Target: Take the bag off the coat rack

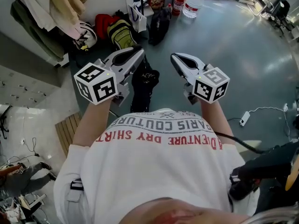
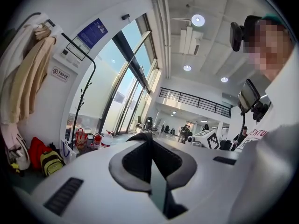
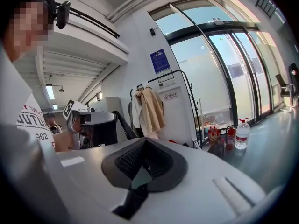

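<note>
Large hall with a glossy grey floor point(image 1: 233, 45) and tall windows point(image 3: 219, 73) along one side.

Left gripper point(image 1: 138, 52) — jaws closed on the black strap point(image 2: 148, 155) of the bag point(image 1: 141, 85). The strap passes over the jaw tips. The bag hangs below them, off the floor, between the two grippers.

Right gripper point(image 1: 174, 56) is held alongside, just beside the bag with a gap showing between them in the head view. Its jaws are together and nothing shows between its pads.

Both grippers are held out in front of a person in a white shirt point(image 1: 159, 157) with red lettering.

Coat rack point(image 2: 77, 47) — a black tube frame against the wall at the floor's left edge, well apart from the bag. The bag is clear of it. Beige and white coats point(image 1: 51, 6) hang on it.

On the floor at the rack's foot are a red bag point(image 1: 103, 21) and a yellow-green backpack point(image 1: 120, 31), side by side.

Farther along the same wall edge stand a fire extinguisher point(image 1: 179, 3) and a big water bottle point(image 1: 192, 3), near each other.

Toward the floor's right edge lies a white power strip point(image 1: 244, 119) with its cable trailing away.

Wooden slats point(image 1: 70, 129) lie at the lower left.
</note>
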The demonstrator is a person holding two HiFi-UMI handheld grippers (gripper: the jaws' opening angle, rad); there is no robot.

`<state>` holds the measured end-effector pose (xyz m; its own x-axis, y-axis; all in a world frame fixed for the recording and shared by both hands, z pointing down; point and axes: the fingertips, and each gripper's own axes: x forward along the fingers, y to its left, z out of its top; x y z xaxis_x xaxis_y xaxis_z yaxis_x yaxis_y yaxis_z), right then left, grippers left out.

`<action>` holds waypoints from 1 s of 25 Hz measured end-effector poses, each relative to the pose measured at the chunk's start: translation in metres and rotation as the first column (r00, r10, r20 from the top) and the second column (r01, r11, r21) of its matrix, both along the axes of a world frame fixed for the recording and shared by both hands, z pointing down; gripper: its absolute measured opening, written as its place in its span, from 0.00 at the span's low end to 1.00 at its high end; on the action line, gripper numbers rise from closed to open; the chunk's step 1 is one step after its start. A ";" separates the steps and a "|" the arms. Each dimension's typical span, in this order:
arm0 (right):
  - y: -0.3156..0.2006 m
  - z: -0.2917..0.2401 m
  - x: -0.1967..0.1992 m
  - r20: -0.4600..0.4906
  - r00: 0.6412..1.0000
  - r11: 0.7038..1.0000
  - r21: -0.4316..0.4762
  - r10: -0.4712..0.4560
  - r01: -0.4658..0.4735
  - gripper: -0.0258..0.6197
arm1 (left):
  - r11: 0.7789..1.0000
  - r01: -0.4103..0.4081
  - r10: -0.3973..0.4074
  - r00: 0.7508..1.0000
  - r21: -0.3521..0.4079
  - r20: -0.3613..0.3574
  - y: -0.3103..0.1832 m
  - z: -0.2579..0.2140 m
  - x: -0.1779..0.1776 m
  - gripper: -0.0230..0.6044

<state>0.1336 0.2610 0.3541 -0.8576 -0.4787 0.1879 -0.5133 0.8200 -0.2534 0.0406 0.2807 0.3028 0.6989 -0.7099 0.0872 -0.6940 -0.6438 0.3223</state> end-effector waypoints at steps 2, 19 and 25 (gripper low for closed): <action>0.012 0.002 -0.007 0.005 1.000 1.000 0.001 0.011 -0.011 0.04 | 1.000 -0.015 0.015 1.000 -0.003 0.003 0.011 0.003 -0.006 0.07; 0.027 0.007 -0.033 -0.013 1.000 1.000 -0.019 -0.013 0.013 0.04 | 0.998 -0.042 0.043 0.999 -0.037 0.022 0.026 0.016 -0.024 0.07; 0.032 0.014 -0.054 -0.020 1.000 1.000 -0.021 -0.011 0.010 0.04 | 0.998 -0.048 0.048 0.999 -0.044 0.018 0.030 0.026 -0.044 0.07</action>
<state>0.0798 0.2928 0.3677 -0.8586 -0.4655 0.2148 -0.5097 0.8199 -0.2605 -0.0035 0.3104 0.3288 0.7301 -0.6708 0.1307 -0.6690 -0.6623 0.3374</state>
